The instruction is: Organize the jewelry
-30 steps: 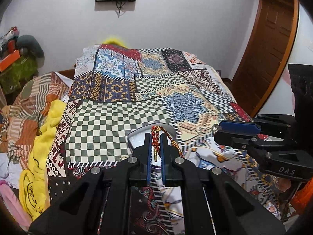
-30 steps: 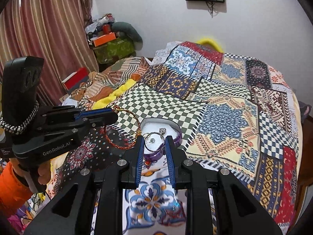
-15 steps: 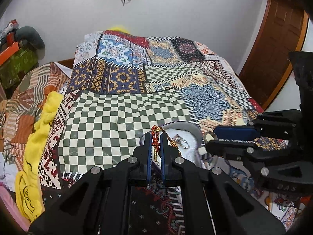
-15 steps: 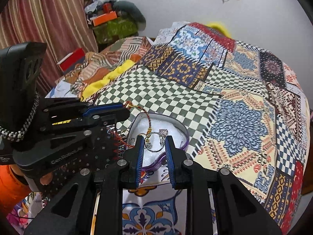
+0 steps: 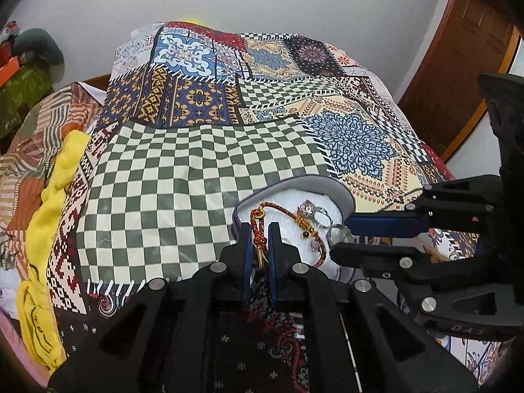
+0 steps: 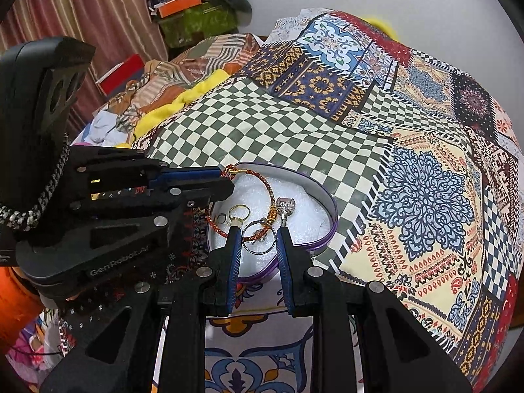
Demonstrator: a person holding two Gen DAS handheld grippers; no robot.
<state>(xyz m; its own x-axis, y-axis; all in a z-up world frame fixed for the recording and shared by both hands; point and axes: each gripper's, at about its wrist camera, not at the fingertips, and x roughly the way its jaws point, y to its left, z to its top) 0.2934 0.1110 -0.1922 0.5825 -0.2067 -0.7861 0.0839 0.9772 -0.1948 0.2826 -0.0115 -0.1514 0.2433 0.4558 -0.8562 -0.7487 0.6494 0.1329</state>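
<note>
A heart-shaped box (image 6: 330, 206) with a purple rim and white foam lining lies on the bed. My left gripper (image 5: 260, 229) is shut on the knotted end of a red braided bracelet (image 5: 285, 211); the loop (image 6: 270, 193) drapes over the foam. My right gripper (image 6: 258, 239) is shut on a plain silver ring (image 6: 259, 252), which it holds just over the box's near edge. In the left wrist view that right gripper (image 5: 340, 234) comes in from the right. A gold ring (image 6: 239, 208) and a stone-set silver piece (image 6: 285, 204) lie on the foam.
The patchwork bedspread (image 5: 183, 177) covers the whole bed. A yellow cloth (image 5: 49, 203) and striped bedding (image 6: 183, 62) lie along its left side. Boxes and bags (image 6: 193, 13) are stacked by the curtain. A wooden door (image 5: 458, 65) stands at the right.
Both grippers have come down and forward over the heart-shaped box, which now looks larger. The bracelet loop has dropped onto the foam. Both grips are unchanged.
</note>
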